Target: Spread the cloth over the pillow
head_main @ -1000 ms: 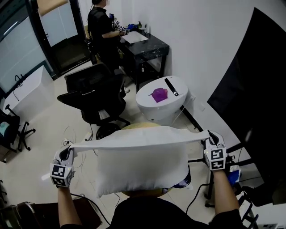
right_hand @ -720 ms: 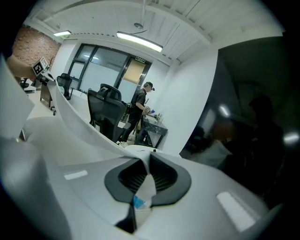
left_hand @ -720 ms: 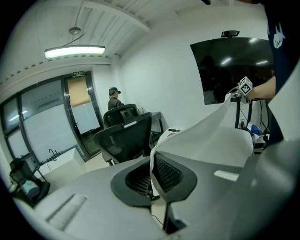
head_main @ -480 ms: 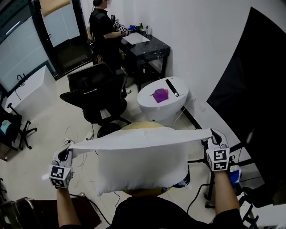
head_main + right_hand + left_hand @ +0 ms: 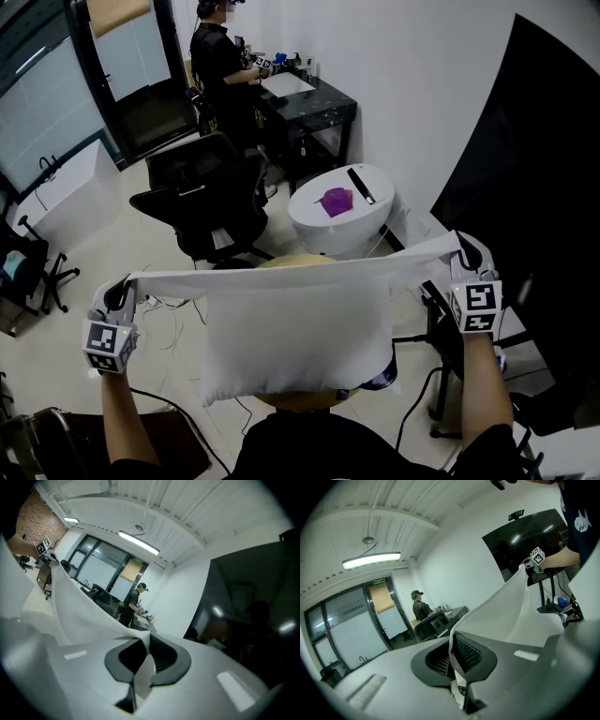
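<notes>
A white pillow (image 5: 295, 352) lies on a round tan stand (image 5: 300, 401) just in front of me. Above its far edge a white cloth (image 5: 281, 278) is stretched taut between the two grippers. My left gripper (image 5: 117, 292) is shut on the cloth's left corner, and my right gripper (image 5: 466, 248) is shut on its right corner, held a little higher. In the left gripper view the cloth (image 5: 506, 606) runs out of the shut jaws toward the other hand. The right gripper view shows the cloth (image 5: 75, 609) pinched between the pads in the same way. The cloth hides the pillow's far edge.
A black office chair (image 5: 202, 202) stands beyond the pillow. A white round table (image 5: 366, 225) carrying a purple object (image 5: 334, 199) is at the back right. A person (image 5: 217, 66) works at a black desk (image 5: 314, 98). A dark panel (image 5: 539, 187) is to the right; cables (image 5: 178, 314) lie on the floor.
Both grippers have risen and moved apart, the right one up and to the right, the left one up and to the left. The cloth between them is stretched wider and higher.
</notes>
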Tool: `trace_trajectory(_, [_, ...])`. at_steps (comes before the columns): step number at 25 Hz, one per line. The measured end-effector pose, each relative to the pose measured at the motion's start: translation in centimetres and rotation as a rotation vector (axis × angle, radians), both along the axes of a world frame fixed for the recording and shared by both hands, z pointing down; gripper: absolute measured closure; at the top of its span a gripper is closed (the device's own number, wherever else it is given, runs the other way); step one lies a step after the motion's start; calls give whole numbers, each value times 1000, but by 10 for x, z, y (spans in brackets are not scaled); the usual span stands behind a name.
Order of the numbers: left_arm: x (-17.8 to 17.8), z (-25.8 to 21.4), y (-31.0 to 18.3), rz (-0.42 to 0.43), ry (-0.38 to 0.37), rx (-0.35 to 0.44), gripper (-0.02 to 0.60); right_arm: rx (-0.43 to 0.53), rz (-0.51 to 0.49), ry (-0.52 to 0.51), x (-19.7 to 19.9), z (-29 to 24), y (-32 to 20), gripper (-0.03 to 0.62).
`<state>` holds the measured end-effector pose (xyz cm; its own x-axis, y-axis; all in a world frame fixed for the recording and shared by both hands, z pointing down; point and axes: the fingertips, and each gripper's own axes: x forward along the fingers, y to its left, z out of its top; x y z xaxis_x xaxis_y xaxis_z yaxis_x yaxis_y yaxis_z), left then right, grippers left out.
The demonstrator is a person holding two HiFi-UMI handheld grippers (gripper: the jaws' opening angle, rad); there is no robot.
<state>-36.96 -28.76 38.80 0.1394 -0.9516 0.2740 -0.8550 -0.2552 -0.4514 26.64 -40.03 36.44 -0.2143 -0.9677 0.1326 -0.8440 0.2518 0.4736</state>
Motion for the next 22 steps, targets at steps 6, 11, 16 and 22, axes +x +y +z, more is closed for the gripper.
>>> trace_trajectory(6, [-2, 8, 22, -14, 1, -11, 581, -4, -10, -19, -2, 1, 25, 583])
trace_trajectory(11, [2, 37, 56, -34, 47, -57, 581, -63, -13, -44, 4, 31, 66, 583])
trace_trajectory(16, [8, 75, 95, -62, 91, -140, 581, -136, -13, -60, 11, 69, 106, 583])
trace_trajectory(22, [21, 127, 140, -59, 133, -233, 581, -253, -18, -40, 22, 125, 149, 583])
